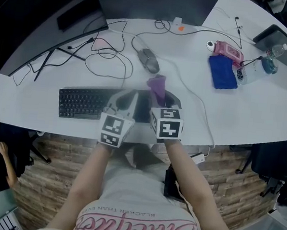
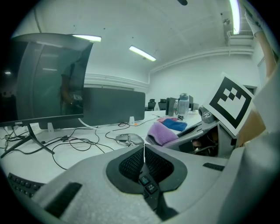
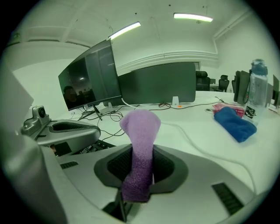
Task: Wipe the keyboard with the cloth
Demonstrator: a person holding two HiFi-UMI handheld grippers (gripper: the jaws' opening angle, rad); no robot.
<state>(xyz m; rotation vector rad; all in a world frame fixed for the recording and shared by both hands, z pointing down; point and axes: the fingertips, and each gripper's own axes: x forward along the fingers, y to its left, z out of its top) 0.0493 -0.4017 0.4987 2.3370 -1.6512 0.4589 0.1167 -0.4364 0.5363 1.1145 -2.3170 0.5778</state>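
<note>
desk [image 1: 246,107]: keyboard [image 1: 81,103] lies at its near edge | your left gripper [image 2: 143,151]: jaws together, empty | your right gripper [image 3: 140,164]: pinches the cloth [image 3: 140,131] above the keyboard | risk: cloth stands up, so bare jaws may scrape the keyboard first

Purple cloth [image 3: 139,144] against a black keyboard [image 1: 83,103] and white desk [image 1: 256,113]. Black-and-white square markers [image 1: 165,122] on the grey left gripper [image 2: 143,153] and right gripper [image 3: 141,164]. Far, a grey mouse [image 1: 148,60]; far right, a blue towel [image 1: 222,72] beside a pink pouch [image 1: 227,51].
</note>
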